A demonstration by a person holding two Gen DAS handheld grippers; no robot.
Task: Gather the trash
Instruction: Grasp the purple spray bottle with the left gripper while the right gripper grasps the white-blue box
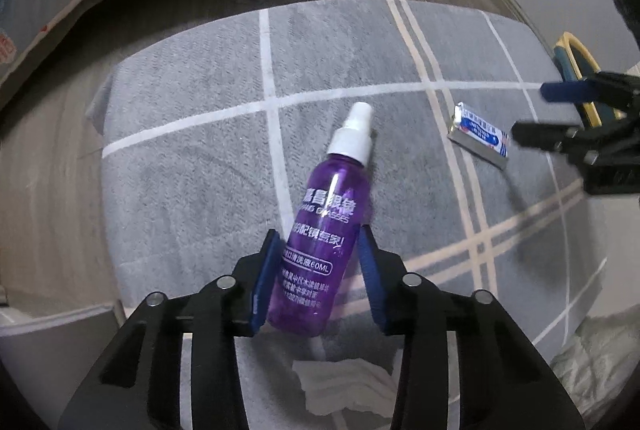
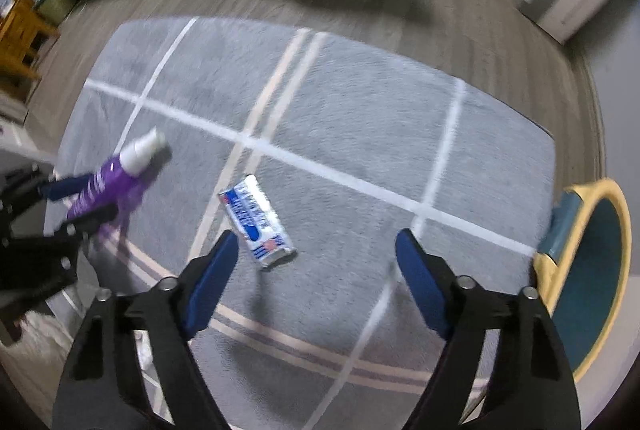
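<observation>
Grey rug (image 1: 192, 157) with white grid lines, wood floor around. Purple spray bottle (image 1: 320, 230), label "60ML", lies mid-rug, left gripper (image 1: 320, 242) clamped on body. Blue-white foil wrapper (image 2: 258, 226), text unreadable, right of bottle. Right gripper (image 2: 316, 242) spread wide above wrapper. Yellow-rimmed teal bin (image 2: 588, 270) off rug's right edge.
</observation>
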